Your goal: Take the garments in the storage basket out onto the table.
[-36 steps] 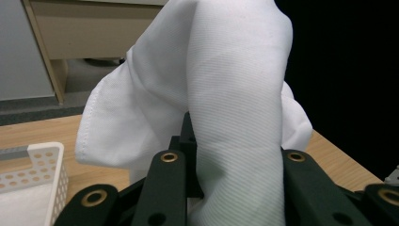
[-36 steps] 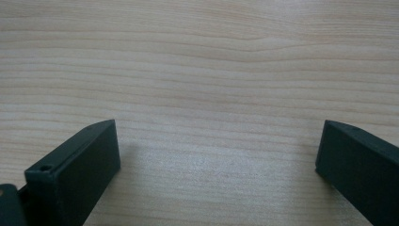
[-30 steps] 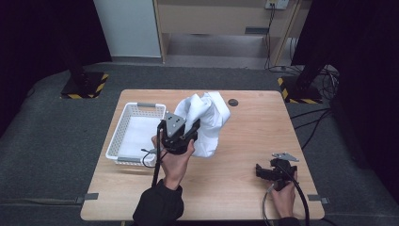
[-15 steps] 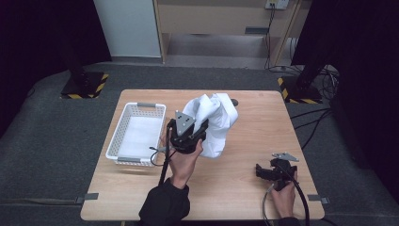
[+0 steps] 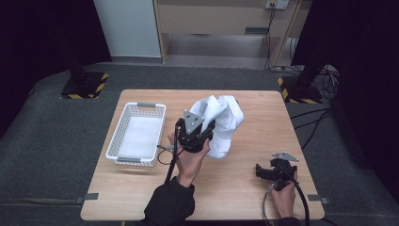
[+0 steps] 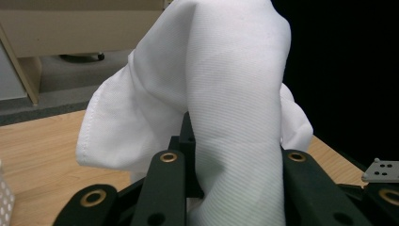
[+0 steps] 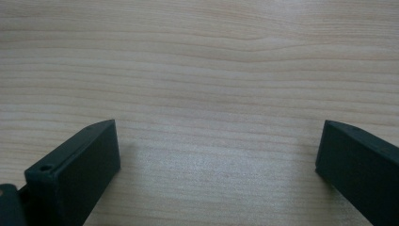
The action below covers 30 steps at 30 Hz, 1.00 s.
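Note:
A crumpled white cloth (image 5: 225, 117) hangs lifted over the middle of the wooden table (image 5: 235, 188). My left gripper (image 5: 203, 132) is shut on its lower left part, held up by a hand in a dark sleeve. In the left gripper view the cloth (image 6: 235, 84) bulges up between the black jaws of the left gripper (image 6: 230, 162) and drapes over them. My right gripper (image 5: 261, 172) rests low near the table's front right, open. The right gripper view has the right gripper (image 7: 216, 155) with its jaws wide apart over bare wood, nothing between them.
A white plastic basket (image 5: 117, 141) sits on the left half of the table, holding nothing that I can see. Dark floor surrounds the table. Stands with striped bases (image 5: 84, 87) are behind it at both back corners.
My left gripper has carried the cloth to the right, away from the basket. The right gripper has stayed in place.

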Motion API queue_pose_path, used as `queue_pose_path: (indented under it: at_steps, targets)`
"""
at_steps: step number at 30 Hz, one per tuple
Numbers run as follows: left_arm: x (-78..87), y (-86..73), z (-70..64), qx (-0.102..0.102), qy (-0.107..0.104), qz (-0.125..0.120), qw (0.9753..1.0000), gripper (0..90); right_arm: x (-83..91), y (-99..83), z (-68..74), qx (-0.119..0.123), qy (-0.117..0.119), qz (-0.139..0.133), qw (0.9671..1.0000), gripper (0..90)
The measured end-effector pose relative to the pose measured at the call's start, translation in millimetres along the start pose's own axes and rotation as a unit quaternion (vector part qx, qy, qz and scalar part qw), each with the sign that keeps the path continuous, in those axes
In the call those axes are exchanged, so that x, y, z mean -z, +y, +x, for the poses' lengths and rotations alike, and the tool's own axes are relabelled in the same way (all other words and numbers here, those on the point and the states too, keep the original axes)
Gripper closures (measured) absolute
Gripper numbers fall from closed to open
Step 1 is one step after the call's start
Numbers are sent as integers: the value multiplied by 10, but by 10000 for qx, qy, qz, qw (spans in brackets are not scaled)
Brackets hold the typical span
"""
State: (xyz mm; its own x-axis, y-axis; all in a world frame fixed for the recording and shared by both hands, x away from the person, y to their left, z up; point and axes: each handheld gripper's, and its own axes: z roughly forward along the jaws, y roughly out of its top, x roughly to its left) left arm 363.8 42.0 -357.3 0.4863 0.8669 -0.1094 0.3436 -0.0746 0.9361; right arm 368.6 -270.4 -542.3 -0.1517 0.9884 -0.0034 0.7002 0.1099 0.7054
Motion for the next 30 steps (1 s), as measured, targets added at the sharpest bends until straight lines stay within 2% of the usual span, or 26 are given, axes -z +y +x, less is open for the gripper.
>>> queue_pose_path:
  at_steps: [10, 30]
  targets:
    - [-139, -22, -25, 50, -16, 94, 9999, 719, 0, 0, 0, -1, 0, 0, 10000, 2]
    - [-324, -69, -171, -66, -146, 257, 9995, 716, 0, 0, 0, 2, 0, 0, 10000, 2]
